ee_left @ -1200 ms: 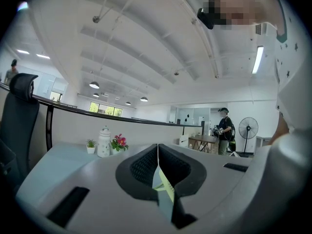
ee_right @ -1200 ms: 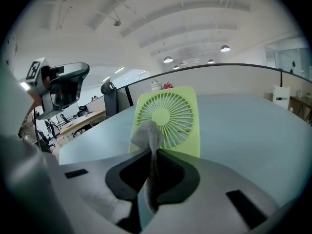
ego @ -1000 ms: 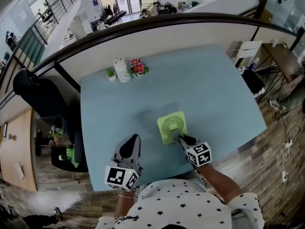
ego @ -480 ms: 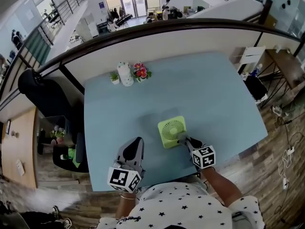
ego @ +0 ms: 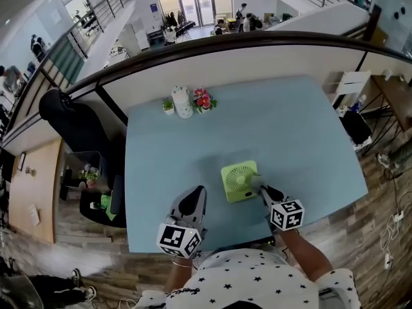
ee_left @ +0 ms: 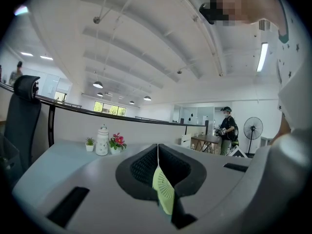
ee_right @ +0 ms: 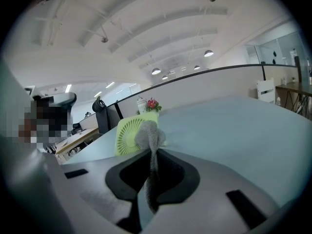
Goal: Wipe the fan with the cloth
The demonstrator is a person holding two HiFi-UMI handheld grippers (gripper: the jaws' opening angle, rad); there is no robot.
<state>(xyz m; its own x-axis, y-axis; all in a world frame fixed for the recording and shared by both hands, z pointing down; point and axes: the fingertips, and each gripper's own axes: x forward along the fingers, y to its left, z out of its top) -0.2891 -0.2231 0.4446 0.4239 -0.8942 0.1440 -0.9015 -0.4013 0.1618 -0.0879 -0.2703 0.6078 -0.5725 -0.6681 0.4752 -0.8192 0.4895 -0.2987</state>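
Currently seeing the green desk fan (ego: 238, 180) on the light-blue table (ego: 296, 127), near the front edge and a bit right of its middle, grille turned up and toward the front edge. Reading the right gripper (ee_right: 152, 156) as clamped on a grey cloth (ee_right: 148, 132): jaws pinched together on it, bunched end sticking out past the tips and pressed against the right part of the fan's grille. Matching that in the head view: gripper tips at the fan's near right corner, marker cube back over the table's front edge. Reading the left gripper (ee_left: 157, 152) as closed with nothing in it: jaw tips touching, only a sliver of green fan showing through the gap lower down, beyond the jaws. From the head view, placing it left of the fan, near but apart from it, pointing toward the far edge, cube hanging past the front edge. Also spotting a white ceramic jar (ego: 183, 102), a small pot of pink-red flowers (ego: 203, 99) just right of it and a tiny potted plant (ego: 168, 105) just left of it, all in a row at the far edge toward the far left corner, well apart from the fan. Black office chair (ego: 74, 124) off the table's left edge. Can't tell whether the fan is running.
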